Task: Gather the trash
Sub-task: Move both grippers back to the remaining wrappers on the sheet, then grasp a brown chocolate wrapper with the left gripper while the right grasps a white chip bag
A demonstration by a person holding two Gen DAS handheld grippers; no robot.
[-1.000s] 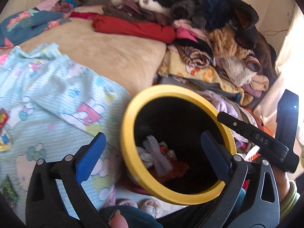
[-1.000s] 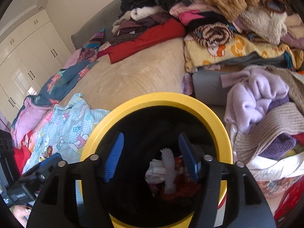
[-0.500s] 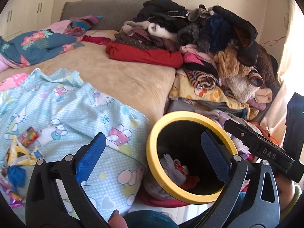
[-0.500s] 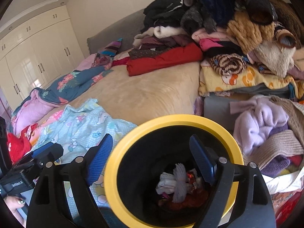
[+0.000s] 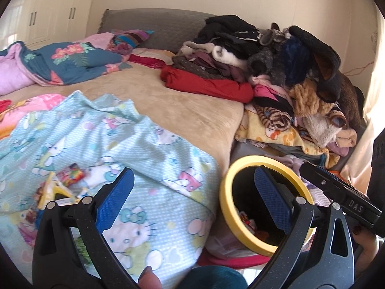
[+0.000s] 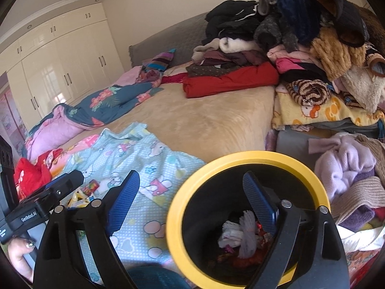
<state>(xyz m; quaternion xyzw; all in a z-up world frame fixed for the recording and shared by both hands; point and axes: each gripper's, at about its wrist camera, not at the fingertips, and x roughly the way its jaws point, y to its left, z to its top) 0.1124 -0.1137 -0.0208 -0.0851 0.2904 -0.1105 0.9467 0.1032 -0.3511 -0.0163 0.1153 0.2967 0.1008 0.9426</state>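
Observation:
A black bin with a yellow rim (image 5: 227,204) stands beside the bed, low right in the left wrist view, and also shows in the right wrist view (image 6: 173,219). White tissue and red wrappers (image 6: 240,236) lie inside it. Colourful wrappers (image 5: 69,175) lie on the light blue Hello Kitty sheet (image 5: 144,149) at the left; they also show in the right wrist view (image 6: 90,187). My left gripper (image 5: 192,200) is open and empty above the sheet's edge. My right gripper (image 6: 192,200) is open and empty, with its right finger over the bin.
A tan bed cover (image 5: 182,106) fills the middle. A tall pile of clothes (image 5: 276,55) sits at the right. A floral blue quilt (image 5: 72,62) lies at the far left. White wardrobes (image 6: 60,72) line the left wall.
Both grippers have pulled up and away from the bin and swung left toward the bed. The right gripper's jaws have opened wider. The wrappers on the sheet have come into view.

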